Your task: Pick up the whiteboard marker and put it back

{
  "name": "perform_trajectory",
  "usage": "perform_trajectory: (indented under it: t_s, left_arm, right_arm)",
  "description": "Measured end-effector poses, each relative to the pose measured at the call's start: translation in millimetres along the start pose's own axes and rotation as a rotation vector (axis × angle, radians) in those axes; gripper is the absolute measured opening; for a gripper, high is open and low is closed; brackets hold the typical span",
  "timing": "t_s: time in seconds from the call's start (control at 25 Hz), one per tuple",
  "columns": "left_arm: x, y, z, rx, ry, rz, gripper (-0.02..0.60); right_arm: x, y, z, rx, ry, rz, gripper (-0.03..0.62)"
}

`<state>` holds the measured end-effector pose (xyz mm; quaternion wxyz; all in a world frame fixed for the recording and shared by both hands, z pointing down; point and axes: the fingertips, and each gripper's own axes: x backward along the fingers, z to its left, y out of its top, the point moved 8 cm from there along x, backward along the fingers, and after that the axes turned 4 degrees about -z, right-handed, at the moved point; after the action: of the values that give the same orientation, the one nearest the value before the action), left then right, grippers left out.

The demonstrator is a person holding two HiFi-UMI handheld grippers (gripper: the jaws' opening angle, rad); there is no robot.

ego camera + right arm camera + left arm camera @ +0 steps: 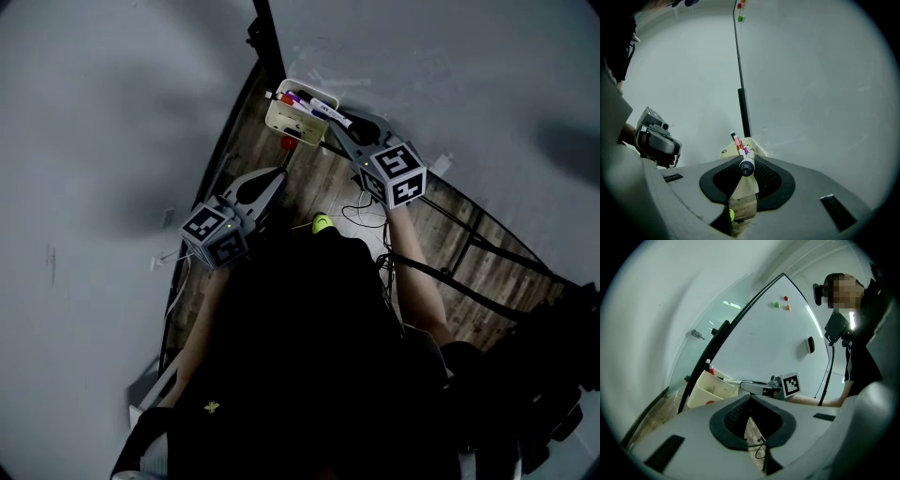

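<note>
Dim room; wood-plank floor (323, 183) between a pale wall (94, 112) and a black-framed whiteboard (450, 66).

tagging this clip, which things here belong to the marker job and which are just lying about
Job:
- whiteboard marker, clamped in the right gripper
- cream marker holder with other markers
- whiteboard

Lying about:
- yellow-green object on the floor
- cables
- green magnet and its neighbours
- left gripper, shut, empty

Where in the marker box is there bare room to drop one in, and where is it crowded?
The box looks bare at the end nearer the left claw. The far end is crowded: other markers lie there, and the right claw holds a marker there too.
</note>
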<state>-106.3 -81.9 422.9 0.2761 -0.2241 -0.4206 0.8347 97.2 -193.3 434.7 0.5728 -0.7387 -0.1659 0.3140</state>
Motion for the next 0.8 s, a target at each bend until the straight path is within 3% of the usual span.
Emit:
perform_trajectory:
  t_s: [0.8]
  left_arm:
    - [-17.8, -4.4, -10.1, -0.038, -0.035, -0.003, 0.020]
  right_arm:
    - [27.1, 24.4, 8.9, 0.045, 0.017, -0.055, 0.074]
